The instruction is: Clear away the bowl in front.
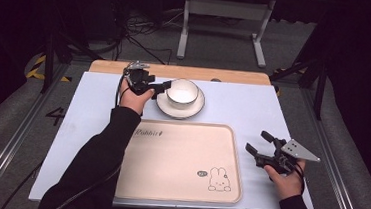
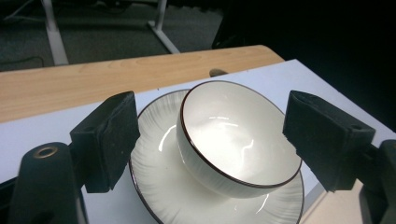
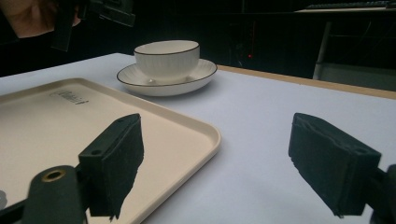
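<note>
A white bowl (image 1: pixel 183 91) with a dark rim stands in a matching saucer (image 1: pixel 193 111) at the back of the table. My left gripper (image 1: pixel 161 87) is just left of the bowl, pointing at it. In the left gripper view, the left gripper (image 2: pixel 215 121) is open; the bowl (image 2: pixel 233 135) and saucer (image 2: pixel 159 186) lie beyond its jaws, untouched. My right gripper (image 1: pixel 257 142) rests low to the right of the beige tray (image 1: pixel 179 159), open with nothing in it. In the right gripper view, the right gripper (image 3: pixel 217 135) faces the bowl (image 3: pixel 166 58) and saucer (image 3: pixel 140 79).
The beige tray (image 3: pixel 46 121) with a rabbit drawing lies bare in the middle, in front of the saucer. A white mat (image 1: pixel 253 105) covers the table, with a wooden strip (image 1: pixel 176 72) along the back edge. A metal table frame (image 1: pixel 225 17) stands on the floor beyond.
</note>
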The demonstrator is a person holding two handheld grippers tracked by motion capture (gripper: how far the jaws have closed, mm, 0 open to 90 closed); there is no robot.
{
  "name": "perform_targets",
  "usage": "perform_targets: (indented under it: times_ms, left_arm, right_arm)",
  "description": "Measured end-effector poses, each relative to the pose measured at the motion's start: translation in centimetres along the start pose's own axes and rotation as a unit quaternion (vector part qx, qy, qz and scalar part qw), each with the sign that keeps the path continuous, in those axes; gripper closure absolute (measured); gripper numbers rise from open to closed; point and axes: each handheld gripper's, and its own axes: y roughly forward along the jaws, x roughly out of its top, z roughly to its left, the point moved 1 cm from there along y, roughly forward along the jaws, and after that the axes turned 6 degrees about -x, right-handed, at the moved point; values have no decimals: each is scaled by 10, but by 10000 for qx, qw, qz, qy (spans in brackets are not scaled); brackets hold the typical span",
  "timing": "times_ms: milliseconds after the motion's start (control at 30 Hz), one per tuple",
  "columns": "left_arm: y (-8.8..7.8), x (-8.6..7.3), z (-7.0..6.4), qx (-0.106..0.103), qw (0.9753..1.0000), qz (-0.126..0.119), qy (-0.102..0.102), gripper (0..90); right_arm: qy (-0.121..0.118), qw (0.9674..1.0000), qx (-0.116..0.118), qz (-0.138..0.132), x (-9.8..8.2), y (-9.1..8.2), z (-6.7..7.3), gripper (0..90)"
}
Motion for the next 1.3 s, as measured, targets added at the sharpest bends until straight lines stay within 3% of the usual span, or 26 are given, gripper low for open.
perform_targets:
  times_ms: [133,567,767,1067,1300]
  left_arm:
    - [9,-1,4,65,9999,86,-100,204]
    - [24,-7,16,194,9986,35,-488,254]
    - [29,-9,19,265,9975,183,-635,305]
    - [40,-13,19,281,9970,290,-661,336]
    - [45,-17,21,269,9958,358,-800,352]
  right_arm:
    - [-17,10000,12,-8,0,0,0,179]
    - [11,10000,10,-60,0,-1,0,168]
    - [18,10000,5,-74,0,-2,-1,168]
    - [45,9999,22,-93,-1,-2,-1,168]
    - [67,9999,23,-112,-1,-3,-1,168]
